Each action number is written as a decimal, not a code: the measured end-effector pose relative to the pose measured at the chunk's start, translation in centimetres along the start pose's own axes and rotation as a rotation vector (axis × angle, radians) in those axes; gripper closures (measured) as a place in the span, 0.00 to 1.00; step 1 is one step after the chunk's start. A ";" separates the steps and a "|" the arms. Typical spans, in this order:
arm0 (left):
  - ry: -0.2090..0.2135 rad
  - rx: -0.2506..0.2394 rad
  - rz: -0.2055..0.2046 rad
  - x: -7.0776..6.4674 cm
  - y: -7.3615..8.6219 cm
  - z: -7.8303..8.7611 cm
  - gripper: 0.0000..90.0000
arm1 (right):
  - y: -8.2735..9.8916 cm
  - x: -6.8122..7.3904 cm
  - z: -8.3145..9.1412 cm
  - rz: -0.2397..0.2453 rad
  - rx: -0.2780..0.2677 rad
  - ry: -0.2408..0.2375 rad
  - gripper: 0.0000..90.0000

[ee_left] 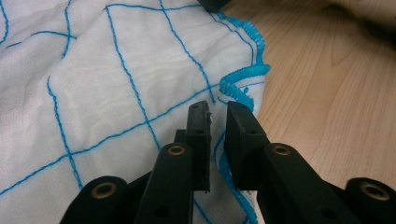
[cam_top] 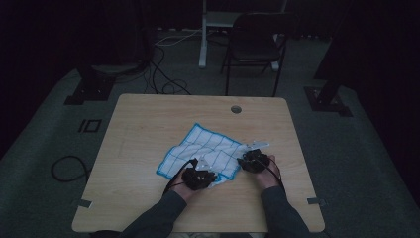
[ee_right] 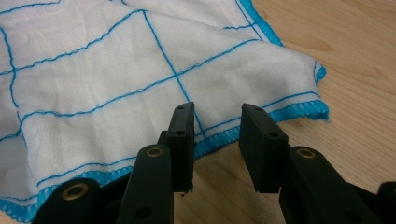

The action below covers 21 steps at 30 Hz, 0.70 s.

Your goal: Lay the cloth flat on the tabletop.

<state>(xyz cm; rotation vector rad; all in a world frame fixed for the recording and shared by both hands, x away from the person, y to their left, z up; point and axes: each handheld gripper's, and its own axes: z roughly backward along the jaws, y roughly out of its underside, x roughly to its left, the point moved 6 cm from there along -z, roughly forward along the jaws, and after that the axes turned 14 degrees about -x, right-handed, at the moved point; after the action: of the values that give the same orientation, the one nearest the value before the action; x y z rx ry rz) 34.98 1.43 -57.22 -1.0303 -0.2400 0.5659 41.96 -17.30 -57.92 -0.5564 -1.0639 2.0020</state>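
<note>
White cloth (cam_top: 205,151) with blue grid lies rumpled at centre of the desk (cam_top: 148,124). Left tongs (cam_top: 198,177) at the cloth's 6 o'clock edge, jaws narrow, hem between them, pads not pressing. Right tongs (cam_top: 253,161) at its 3 o'clock corner, jaws moderately apart, over the hem, gripping nothing

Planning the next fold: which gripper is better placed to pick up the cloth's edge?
Probably left: the left gripper already straddles the cloth hem between its fingers; the right gripper is open just short of the edge.
</note>
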 end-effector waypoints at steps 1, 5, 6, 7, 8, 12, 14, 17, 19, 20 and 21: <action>0.000 0.000 0.000 0.0 0.0 0.0 0.90 | 0.0 0.0 0.0 0.000 0.000 0.000 0.73; 0.066 -0.008 -0.023 -1.6 0.1 0.0 0.94 | 0.0 -0.3 0.0 -0.017 -0.004 -0.002 0.73; 0.082 -0.011 -0.023 -2.0 0.1 0.1 0.94 | 0.0 -0.3 -0.1 -0.021 -0.005 -0.002 0.73; 0.095 -0.010 -0.031 -2.4 0.2 0.1 0.94 | 0.0 -0.4 -0.1 -0.021 -0.006 -0.002 0.73; 0.108 -0.007 -0.038 -2.9 0.3 0.1 0.94 | 0.0 -0.4 -0.1 -0.024 -0.007 -0.004 0.73; 0.138 0.032 -0.055 -4.1 1.1 -0.4 0.93 | 0.0 -0.5 -0.1 -0.027 -0.010 -0.003 0.73; 0.146 0.025 -0.050 -4.3 1.3 -0.4 0.91 | 0.0 -0.6 -0.1 -0.029 -0.011 -0.001 0.73; 0.153 0.030 -0.051 -4.7 1.3 -0.3 0.89 | 0.0 -0.7 -0.2 -0.029 -0.015 0.000 0.73; 0.172 0.034 -0.053 -5.0 1.4 -0.2 0.87 | 0.0 -0.9 -0.2 -0.034 -0.017 0.003 0.72; 0.176 0.029 -0.052 -5.1 1.4 -0.1 0.86 | 0.0 -1.1 -0.3 -0.033 -0.017 0.005 0.72; 0.173 0.025 -0.050 -5.0 1.3 0.0 0.85 | 0.0 -1.2 -0.3 -0.039 -0.011 0.009 0.72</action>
<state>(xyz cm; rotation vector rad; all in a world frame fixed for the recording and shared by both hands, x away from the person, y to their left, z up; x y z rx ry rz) 30.38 -0.78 -57.94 -1.0399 -0.1058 0.4305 42.87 -18.09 -58.03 -0.5463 -1.0735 1.9592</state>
